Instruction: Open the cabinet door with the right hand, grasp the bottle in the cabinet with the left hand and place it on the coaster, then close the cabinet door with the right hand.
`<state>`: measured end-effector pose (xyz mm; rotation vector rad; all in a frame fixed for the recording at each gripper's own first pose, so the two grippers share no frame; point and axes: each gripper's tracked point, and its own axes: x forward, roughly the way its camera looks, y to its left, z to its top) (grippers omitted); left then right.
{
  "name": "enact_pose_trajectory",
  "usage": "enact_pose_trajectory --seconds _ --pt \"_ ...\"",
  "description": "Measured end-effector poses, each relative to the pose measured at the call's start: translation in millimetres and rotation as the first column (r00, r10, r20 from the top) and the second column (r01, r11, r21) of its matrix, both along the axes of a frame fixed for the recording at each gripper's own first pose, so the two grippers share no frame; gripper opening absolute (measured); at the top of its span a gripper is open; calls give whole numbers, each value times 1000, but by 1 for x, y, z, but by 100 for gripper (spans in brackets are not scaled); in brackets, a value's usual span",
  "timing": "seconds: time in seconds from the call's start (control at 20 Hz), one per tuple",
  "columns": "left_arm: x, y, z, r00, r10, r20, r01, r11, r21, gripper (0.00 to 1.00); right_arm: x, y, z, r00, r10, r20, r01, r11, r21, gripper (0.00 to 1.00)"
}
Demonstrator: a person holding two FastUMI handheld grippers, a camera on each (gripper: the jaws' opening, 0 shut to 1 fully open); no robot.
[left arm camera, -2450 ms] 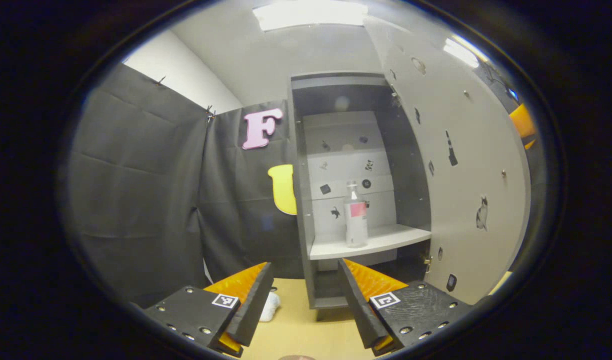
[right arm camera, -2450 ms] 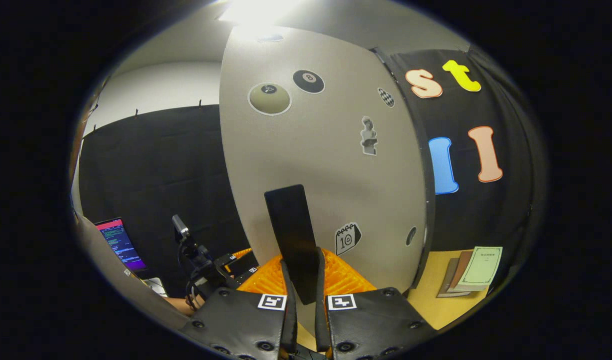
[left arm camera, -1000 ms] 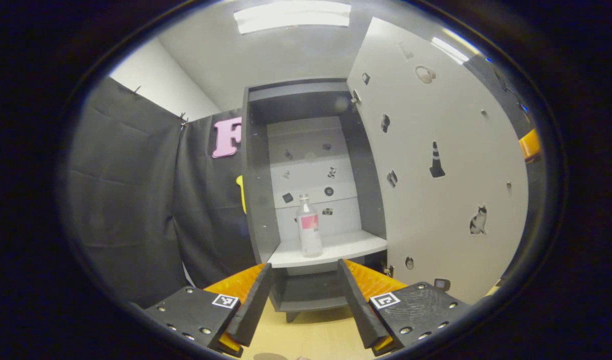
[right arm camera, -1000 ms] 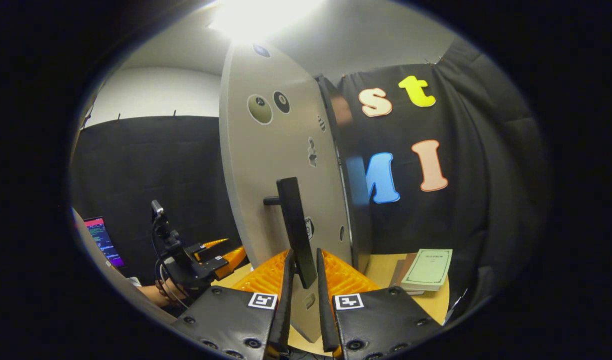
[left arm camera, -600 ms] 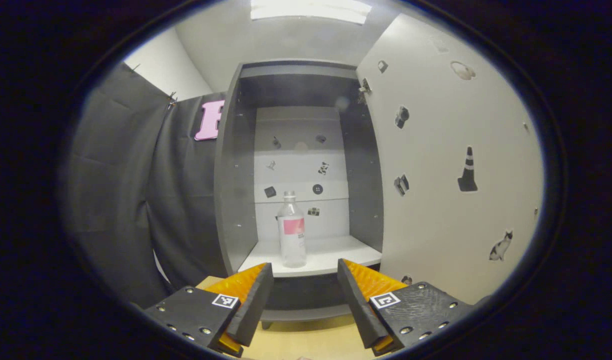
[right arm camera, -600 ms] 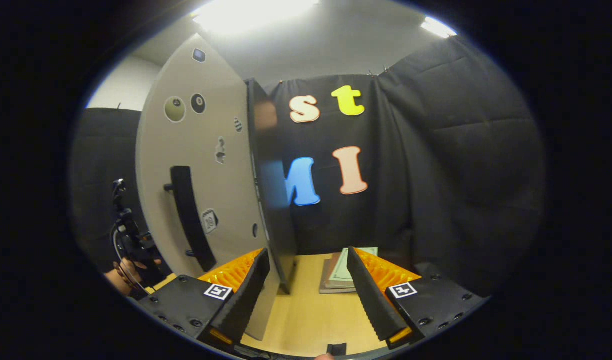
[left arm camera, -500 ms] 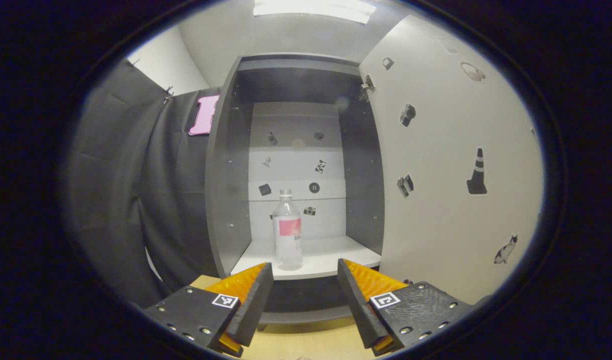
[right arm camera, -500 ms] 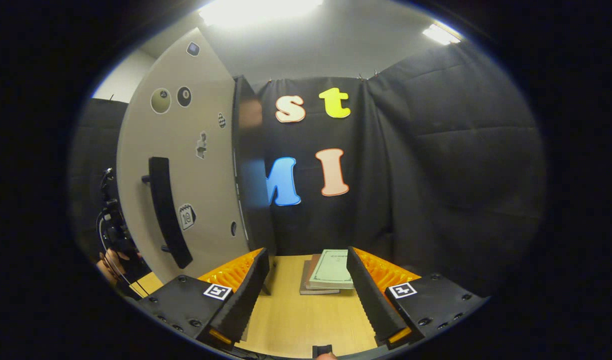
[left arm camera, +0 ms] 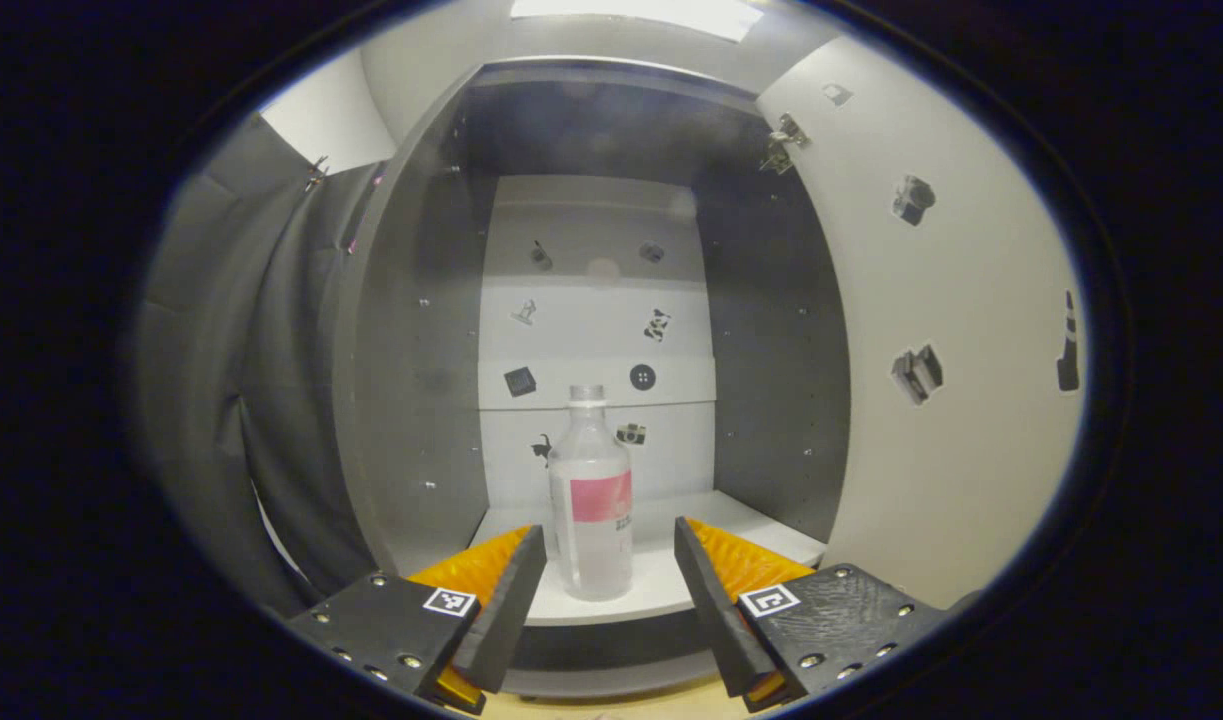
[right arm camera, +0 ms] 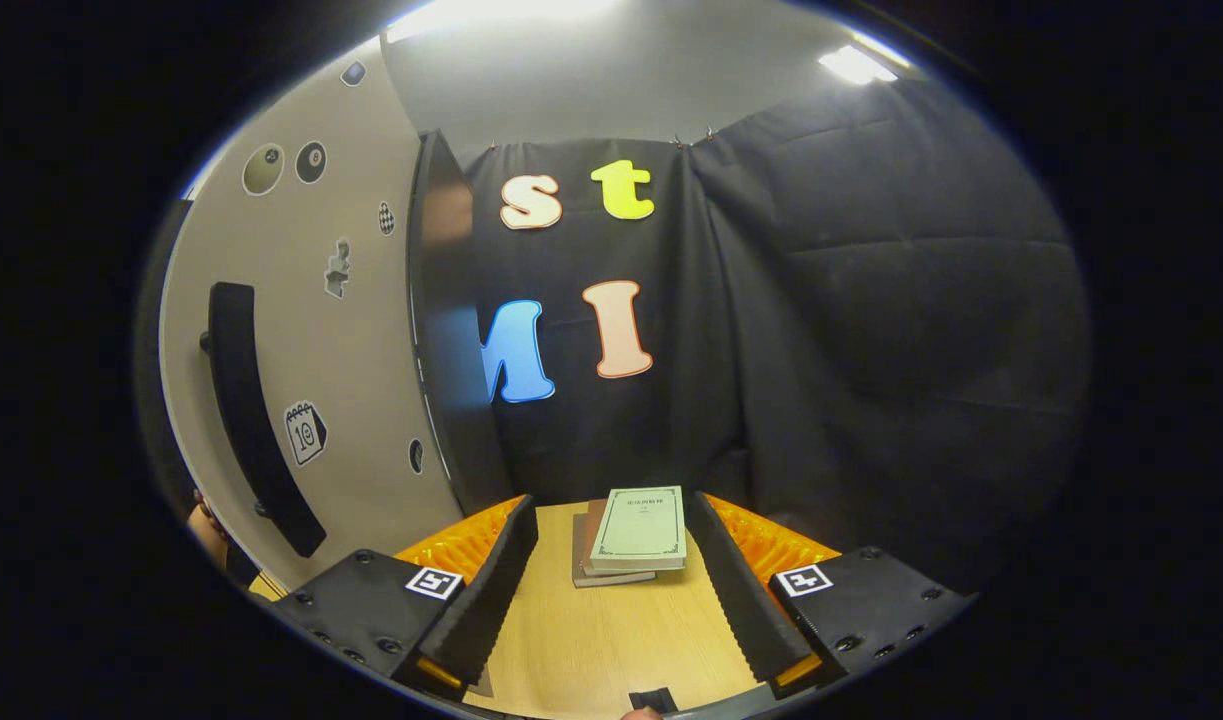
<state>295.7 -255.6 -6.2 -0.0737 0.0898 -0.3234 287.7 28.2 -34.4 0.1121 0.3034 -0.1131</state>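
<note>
In the left gripper view a clear bottle [left arm camera: 591,495] with a pink label stands upright on the white shelf [left arm camera: 661,585] inside the open grey cabinet [left arm camera: 411,350]. My left gripper [left arm camera: 606,600] is open just in front of the shelf, its fingers on either side of the bottle's lower part and short of touching it. The cabinet door [left arm camera: 956,340] is swung wide to the right. In the right gripper view my right gripper [right arm camera: 611,590] is open over the wooden table [right arm camera: 611,630], holding nothing. The door [right arm camera: 311,330] with its black handle [right arm camera: 246,410] stands at the left.
A small stack of books [right arm camera: 631,535] lies on the table ahead of the right gripper, against the black cloth wall. Cabinet side walls stand close on both sides of the bottle. A bit of a person's hand [right arm camera: 206,530] shows below the door handle.
My right gripper let go of the door handle, opened and swung right toward the books. My left gripper moved forward to the cabinet, so the bottle now stands between its fingers' tips.
</note>
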Motion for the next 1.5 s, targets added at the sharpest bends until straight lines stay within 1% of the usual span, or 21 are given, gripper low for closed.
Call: enact_pose_trajectory --seconds 0.05,0.1,0.2,0.25,0.3,0.35,0.55,0.8,0.85,0.95,1.0,1.05,1.1,1.15,1.25,1.35,1.4,1.5 --pt "9 0 -4 1000 -6 -1 6 1000 7 80 3 0 0 1000 -13 0 13 1000 0 92" --pt "19 -1 -7 1000 -6 -1 6 1000 16 80 3 -1 0 1000 -26 0 26 1000 4 98" --pt "32 0 -15 1000 -13 -4 13 1000 26 80 8 -1 -4 999 -50 -7 51 999 13 98" --pt "36 -1 -19 1000 -18 -10 18 1000 26 78 6 0 -7 998 -64 -11 64 998 16 98" --pt "40 -4 -23 1000 -26 -17 27 999 24 78 6 0 -10 997 -75 -16 76 997 21 92" --pt "46 -5 -26 999 -31 -22 31 999 24 78 7 1 -12 996 -84 -23 85 996 26 98" --pt "62 -13 -36 998 -56 -29 57 998 23 78 2 6 -22 993 -112 -46 113 993 21 98" --pt "75 -17 -43 997 -69 -36 69 998 11 78 -1 11 -22 990 -131 -52 131 991 11 98" --pt "77 -17 -45 997 -71 -41 71 997 9 80 -1 11 -22 990 -133 -53 133 991 10 98" --pt "77 -19 -45 995 -88 -42 88 996 -10 78 -2 13 -21 990 -131 -52 132 991 12 98" --pt "72 -18 -43 994 -98 -42 97 995 -23 74 -2 13 -20 990 -128 -51 129 992 13 98" --pt "69 -15 -39 995 -93 -35 92 995 -29 74 -1 14 -20 991 -122 -51 123 992 13 98" --pt "66 -11 -34 996 -83 -21 82 996 -31 75 0 14 -19 992 -114 -50 115 993 12 98" --pt "61 -5 -28 997 -71 -6 71 997 -32 72 1 15 -19 993 -106 -50 106 994 11 98" --pt "51 9 -18 999 -49 16 49 998 -33 73 2 18 -17 995 -83 -46 84 996 13 98" --pt "40 23 -14 999 -24 21 25 999 -34 72 6 20 -16 998 -56 -40 56 998 19 98" --pt "33 32 -13 1000 -11 21 12 999 -37 74 6 22 -15 998 -42 -38 42 999 23 98" --pt "19 48 -13 1000 19 23 -19 999 -39 74 8 24 -15 999 -14 -36 15 999 32 98"
